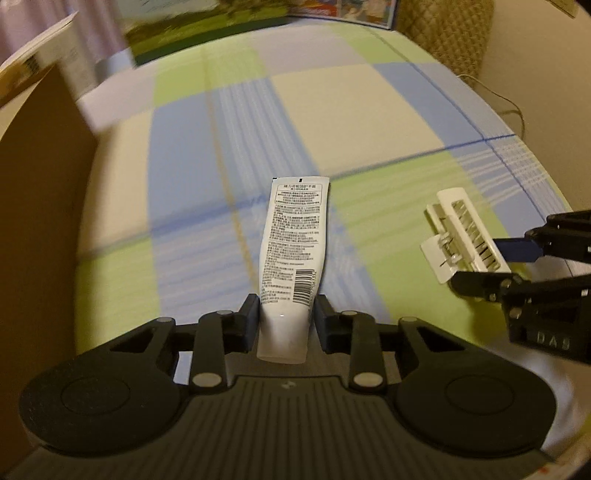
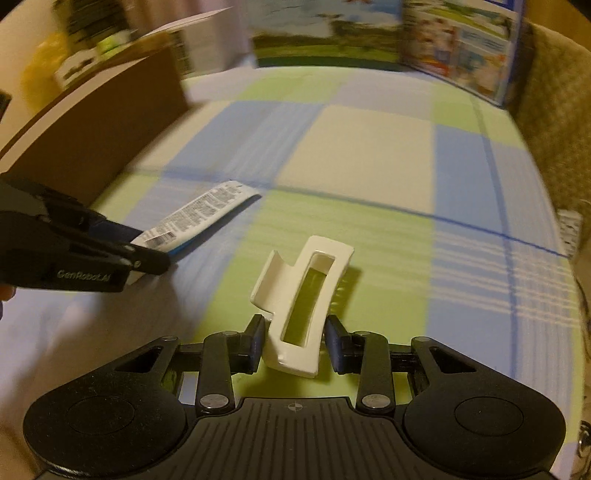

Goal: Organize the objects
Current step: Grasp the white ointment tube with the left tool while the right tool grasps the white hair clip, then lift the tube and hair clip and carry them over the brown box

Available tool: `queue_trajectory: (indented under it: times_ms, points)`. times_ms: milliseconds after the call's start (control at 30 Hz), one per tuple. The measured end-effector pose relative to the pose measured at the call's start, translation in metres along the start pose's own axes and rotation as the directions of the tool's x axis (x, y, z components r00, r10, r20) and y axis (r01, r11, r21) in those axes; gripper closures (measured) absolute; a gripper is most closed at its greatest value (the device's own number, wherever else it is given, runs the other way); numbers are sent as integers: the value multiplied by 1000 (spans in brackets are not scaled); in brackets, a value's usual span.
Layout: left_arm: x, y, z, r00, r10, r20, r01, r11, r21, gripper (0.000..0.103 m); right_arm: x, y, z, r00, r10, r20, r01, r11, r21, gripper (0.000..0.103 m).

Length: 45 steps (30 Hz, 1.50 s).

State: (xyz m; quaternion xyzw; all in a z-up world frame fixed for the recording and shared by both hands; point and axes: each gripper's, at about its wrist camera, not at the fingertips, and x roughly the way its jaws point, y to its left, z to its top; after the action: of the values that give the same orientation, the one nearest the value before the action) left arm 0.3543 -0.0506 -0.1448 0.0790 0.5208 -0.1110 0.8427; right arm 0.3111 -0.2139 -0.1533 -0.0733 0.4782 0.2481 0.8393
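My left gripper (image 1: 284,317) is shut on a white tube (image 1: 291,251) with printed text and a barcode, held by its cap end above the checked cloth (image 1: 369,103). The tube also shows in the right wrist view (image 2: 199,218), with the left gripper (image 2: 147,254) at the left edge. My right gripper (image 2: 295,338) is shut on a white hair claw clip (image 2: 306,295), held just above the cloth. In the left wrist view the clip (image 1: 461,236) sits at the right in the right gripper (image 1: 491,262).
A brown cardboard box (image 1: 40,184) stands at the left, also in the right wrist view (image 2: 99,129). Picture boxes (image 2: 458,48) stand along the far edge. A quilted beige cushion (image 1: 443,33) is at the far right.
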Motion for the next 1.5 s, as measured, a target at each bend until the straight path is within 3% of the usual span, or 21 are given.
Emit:
queue_trajectory:
  times_ms: [233, 400, 533, 633, 967, 1100, 1200, 1500]
  points:
    - [-28, 13, -45, 999, -17, -42, 13, 995, -100, 76, -7, 33, -24, 996, 74, -46, -78, 991, -108, 71]
    - [-34, 14, -57, 998, -40, -45, 33, 989, -143, 76, -10, 39, -30, 998, 54, -44, -59, 993, -104, 70]
    - [-31, 9, -54, 999, -26, -25, 23, 993, -115, 69, -9, 39, -30, 999, 17, -34, -19, 997, -72, 53]
    - [-25, 5, -48, 1000, -14, -12, 13, 996, -93, 63, -9, 40, -27, 1000, -2, -14, 1, 999, -52, 51]
    - [-18, -1, -41, 1000, 12, 5, -12, 999, -50, 62, -7, 50, -23, 999, -34, 29, 36, 998, -44, 52]
    - [-18, -1, -41, 1000, 14, 8, -14, 999, -50, 63, -5, 55, -24, 999, -41, 23, 42, 998, -48, 65]
    - [-19, -1, -42, 1000, 11, 14, -11, 999, -54, 67, -5, 56, -25, 999, -44, 23, 45, 998, -48, 66]
    - [-24, -3, -52, 1000, 18, 26, -16, 998, -59, 68, -8, 59, -28, 999, -39, 18, 40, 998, -49, 66]
